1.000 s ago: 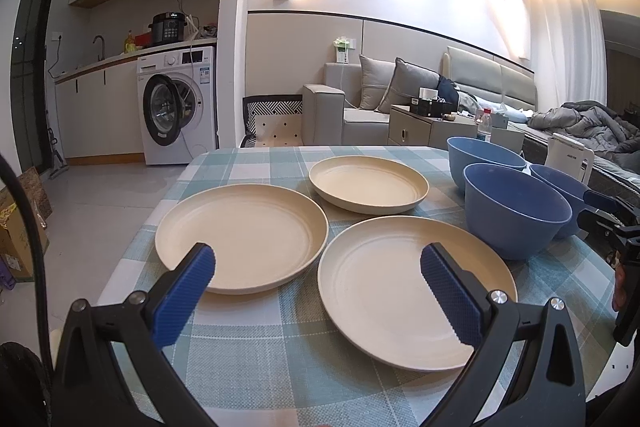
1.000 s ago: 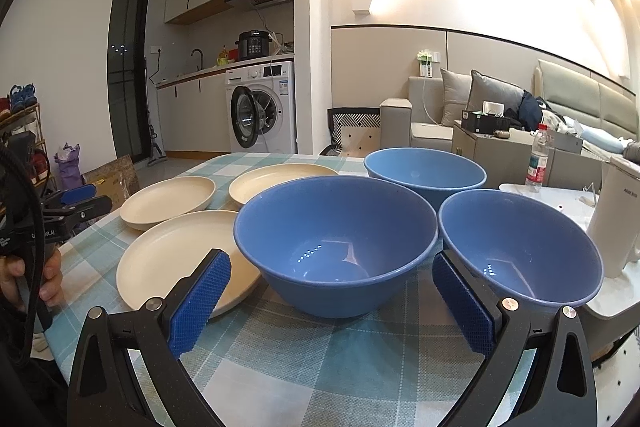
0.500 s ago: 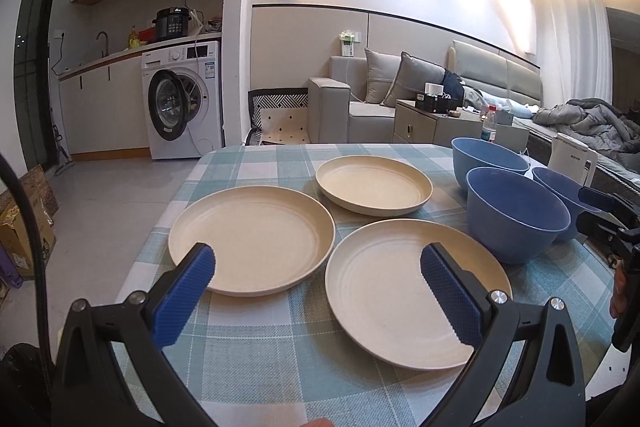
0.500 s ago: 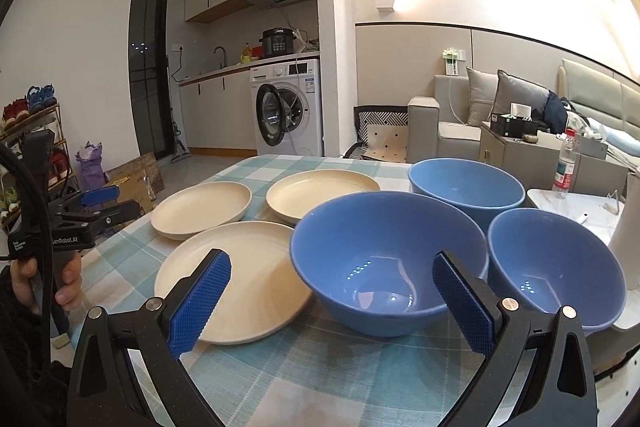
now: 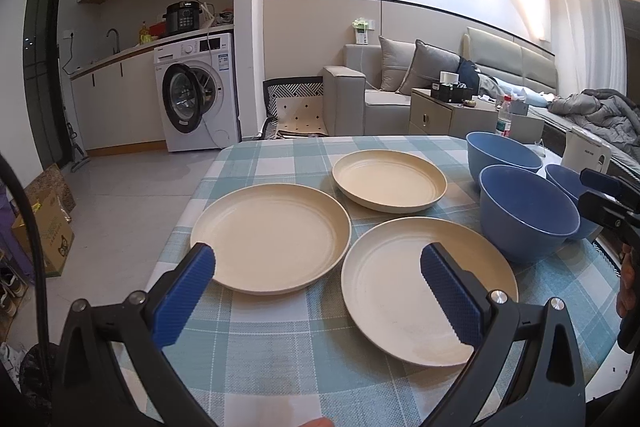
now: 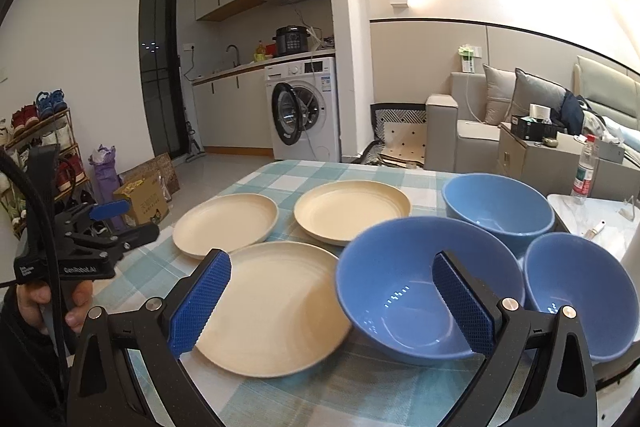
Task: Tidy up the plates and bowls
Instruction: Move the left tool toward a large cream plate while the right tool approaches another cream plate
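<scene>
A: What occupies the frame centre?
B: Three cream plates (image 5: 270,237) on the checked tablecloth (image 5: 280,347); three blue bowls (image 5: 526,213) at right.
A: Gripper condition?
B: Left gripper (image 5: 316,289) spread wide, empty, at bottom. Right gripper (image 5: 608,195) enters at right edge.

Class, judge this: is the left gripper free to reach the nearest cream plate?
Probably yes. The left gripper has its jaws open, nothing held, and the nearest cream plate lies bare just ahead with nothing between.

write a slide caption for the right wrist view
Open right gripper faces three cream plates and three blue bowls.
</scene>
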`<state>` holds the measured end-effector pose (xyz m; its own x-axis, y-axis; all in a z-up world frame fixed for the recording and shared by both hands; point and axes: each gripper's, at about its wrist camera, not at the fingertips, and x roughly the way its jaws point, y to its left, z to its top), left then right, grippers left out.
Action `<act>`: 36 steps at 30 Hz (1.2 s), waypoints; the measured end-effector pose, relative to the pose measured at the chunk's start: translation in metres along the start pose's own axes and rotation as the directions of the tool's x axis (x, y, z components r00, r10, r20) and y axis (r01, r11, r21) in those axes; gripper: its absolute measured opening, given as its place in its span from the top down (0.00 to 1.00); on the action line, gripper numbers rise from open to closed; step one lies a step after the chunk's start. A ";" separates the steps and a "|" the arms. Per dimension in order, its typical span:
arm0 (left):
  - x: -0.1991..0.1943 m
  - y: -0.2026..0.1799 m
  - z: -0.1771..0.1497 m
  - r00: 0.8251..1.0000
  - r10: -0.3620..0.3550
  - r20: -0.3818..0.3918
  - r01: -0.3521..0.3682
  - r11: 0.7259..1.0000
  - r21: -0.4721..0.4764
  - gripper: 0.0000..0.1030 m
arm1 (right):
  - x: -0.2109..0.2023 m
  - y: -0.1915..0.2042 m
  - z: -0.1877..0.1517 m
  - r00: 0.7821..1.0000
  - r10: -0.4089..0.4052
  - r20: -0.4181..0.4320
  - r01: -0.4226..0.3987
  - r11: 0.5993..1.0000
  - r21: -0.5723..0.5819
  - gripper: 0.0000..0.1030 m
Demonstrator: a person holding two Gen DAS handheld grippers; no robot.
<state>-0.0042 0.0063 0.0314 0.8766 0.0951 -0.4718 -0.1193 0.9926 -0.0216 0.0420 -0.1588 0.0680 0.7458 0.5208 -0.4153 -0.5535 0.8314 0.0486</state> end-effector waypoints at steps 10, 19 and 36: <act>-0.004 0.015 0.012 0.999 0.035 -0.034 -0.036 0.998 -0.042 0.00 | 0.016 0.026 0.026 0.998 0.057 -0.015 -0.057 0.998 -0.016 0.00; 0.006 0.029 0.021 0.995 0.053 -0.079 -0.059 0.995 -0.079 0.00 | 0.035 0.034 0.043 0.995 0.091 -0.034 -0.091 0.996 0.006 0.00; 0.027 0.045 0.035 0.991 0.071 -0.114 -0.081 0.993 -0.082 0.00 | 0.089 0.039 0.053 0.985 0.095 -0.144 -0.089 0.995 0.042 0.00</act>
<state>0.0309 0.0558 0.0487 0.8070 0.1562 -0.5695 -0.2276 0.9721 -0.0560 0.1068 -0.0699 0.0809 0.6290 0.5640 -0.5351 -0.6019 0.7889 0.1240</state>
